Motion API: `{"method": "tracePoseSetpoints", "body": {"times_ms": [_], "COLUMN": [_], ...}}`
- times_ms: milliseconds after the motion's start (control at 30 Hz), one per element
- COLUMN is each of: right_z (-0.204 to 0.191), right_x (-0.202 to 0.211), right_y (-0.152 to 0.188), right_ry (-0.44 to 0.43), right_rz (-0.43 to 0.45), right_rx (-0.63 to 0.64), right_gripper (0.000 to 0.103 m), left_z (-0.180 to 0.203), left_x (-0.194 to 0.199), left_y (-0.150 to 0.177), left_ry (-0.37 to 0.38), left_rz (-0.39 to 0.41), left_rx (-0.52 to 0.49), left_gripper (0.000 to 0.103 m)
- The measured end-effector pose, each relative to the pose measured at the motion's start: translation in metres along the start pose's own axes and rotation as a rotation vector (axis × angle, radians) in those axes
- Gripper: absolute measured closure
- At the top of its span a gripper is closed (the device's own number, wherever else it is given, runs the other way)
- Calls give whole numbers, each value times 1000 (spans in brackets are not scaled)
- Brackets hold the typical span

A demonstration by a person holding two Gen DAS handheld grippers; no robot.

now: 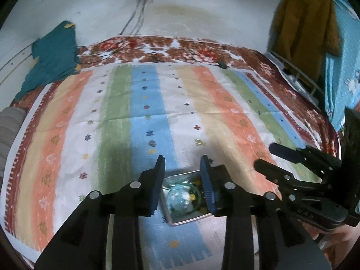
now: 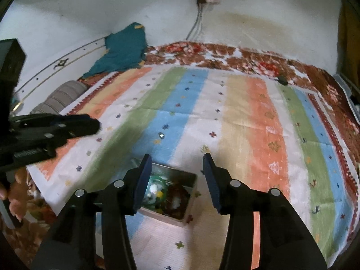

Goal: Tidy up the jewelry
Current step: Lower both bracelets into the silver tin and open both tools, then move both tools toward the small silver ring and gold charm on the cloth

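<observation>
**2 released claws held over an open jewelry tin on the bed**

The left claw [image 1: 183, 159] is seen released, its 2 blue-padded fingers [image 1: 158, 184] parted with nothing pressed between them. Directly below and between those fingers a small metal tin [image 1: 180, 221] is framed, lying open on the striped bedspread [image 1: 144, 94]. Inside the tin a tangle of jewelry [image 1: 182, 196] is held: a pale blue-white piece, a green bangle-like ring and some yellow beads; finer detail cannot be made out. To the right of the left claw, the right claw [image 1: 265, 155] is seen from the side, with a hand [image 1: 337, 238] gripping its handle.

The right claw [image 2: 176, 157] is likewise released, its fingers [image 2: 144, 180] spread apart and empty. The same tin [image 2: 191, 177] lies below it, closer to its left finger than to its right, with the jewelry [image 2: 162, 194] piled inside. To the left of this claw, the left claw [image 2: 96, 124] is seen from the side, and the fingers of a hand [image 2: 16, 200] are seen on its handle.

Just beyond both claws, 2 small loose pieces are seen on the bedspread: a dark gem-like item [image 2: 161, 135] on the blue stripe and a pale one [image 1: 198, 141] on the white stripe. Farther off, a floral blanket [image 1: 180, 49] is laid under the bedspread, a teal cloth [image 1: 54, 54] is leaned at the wall [image 1: 202, 6], and a mustard garment [image 1: 303, 27] is hung at the far right.
</observation>
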State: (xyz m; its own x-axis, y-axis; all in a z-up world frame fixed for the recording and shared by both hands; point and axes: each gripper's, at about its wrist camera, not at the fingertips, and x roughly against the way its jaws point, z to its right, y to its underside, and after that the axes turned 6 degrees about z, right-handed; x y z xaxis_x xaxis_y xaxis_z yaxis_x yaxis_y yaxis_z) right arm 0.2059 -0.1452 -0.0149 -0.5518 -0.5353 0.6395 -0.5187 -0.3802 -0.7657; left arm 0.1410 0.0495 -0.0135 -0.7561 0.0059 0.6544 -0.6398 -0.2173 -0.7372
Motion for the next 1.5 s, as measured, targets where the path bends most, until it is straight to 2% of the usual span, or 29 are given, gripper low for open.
{"method": "tracePoseSetpoints", "body": {"times_ms": [267, 433, 533, 767, 1100, 1500], "right_z": [10, 13, 14, 18, 21, 30], "right_x": [-11, -19, -24, -31, -52, -84], "right_y": [2, 1, 1, -2, -9, -14], "right_ry": [27, 30, 30, 30, 29, 37], "right_rz": [-44, -68, -79, -94, -132, -198], "right_rx": [-21, -27, -28, -33, -33, -47], "right_gripper": [56, 54, 49, 44, 37, 37], "left_z": [-17, -15, -13, -15, -19, -29], "left_x": [-7, -13, -19, -28, -56, -88], "left_y": [-1, -2, -1, -5, -11, -21], "left_ry": [-41, -48, -58, -77, -111, -120], "left_rz": [-29, -43, -56, -68, -120, -168], "left_rx": [62, 54, 40, 30, 23, 58], "left_gripper": [57, 51, 47, 40, 36, 36]}}
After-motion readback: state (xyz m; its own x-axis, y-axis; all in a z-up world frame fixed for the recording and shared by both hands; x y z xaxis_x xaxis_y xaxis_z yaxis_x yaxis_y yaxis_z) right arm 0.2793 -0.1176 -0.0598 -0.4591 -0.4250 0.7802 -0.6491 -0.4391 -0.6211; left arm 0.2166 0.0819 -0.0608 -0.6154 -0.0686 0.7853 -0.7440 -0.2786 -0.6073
